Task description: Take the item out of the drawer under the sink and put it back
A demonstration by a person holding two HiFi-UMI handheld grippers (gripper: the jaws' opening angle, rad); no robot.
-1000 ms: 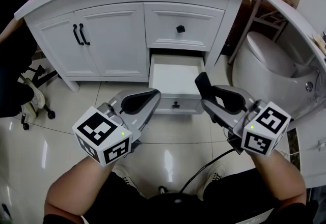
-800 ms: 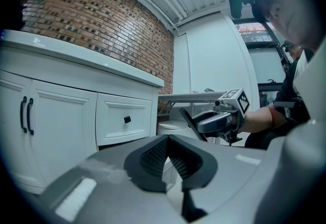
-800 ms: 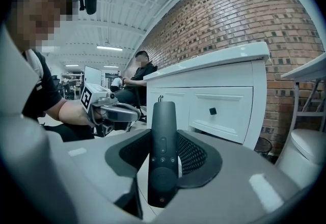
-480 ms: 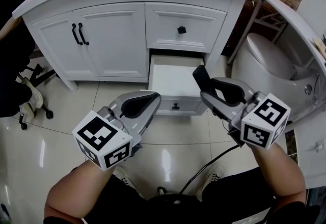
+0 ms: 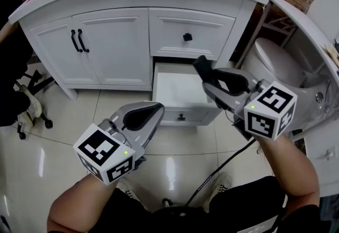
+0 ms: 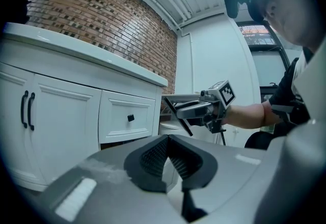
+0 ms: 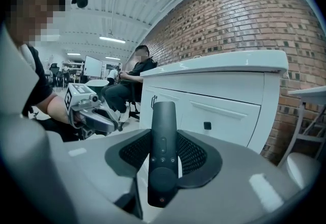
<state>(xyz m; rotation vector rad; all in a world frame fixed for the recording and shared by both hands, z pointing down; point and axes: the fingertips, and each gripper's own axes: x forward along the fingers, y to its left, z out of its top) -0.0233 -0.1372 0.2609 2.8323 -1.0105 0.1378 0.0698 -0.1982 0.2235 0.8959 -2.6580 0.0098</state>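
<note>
Your right claw [image 5: 212, 82] is pinching a remote [image 7: 163, 157] above the open drawer [image 5: 185, 111]. Your left claw [image 5: 158, 107] is sitting pressed together.

Squeezing a long black remote [image 7: 163, 134] in the right gripper [image 7: 164, 157], tip pointing up. Behind it, a white cabinet [image 7: 232, 108] with a small black knob [image 7: 207, 126] and a brick wall [image 7: 229, 19]. Far left, the left gripper [image 7: 113, 122] and a seated person [image 7: 133, 79].

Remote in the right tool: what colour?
Black remote; the right gripper view shows it best.
</note>
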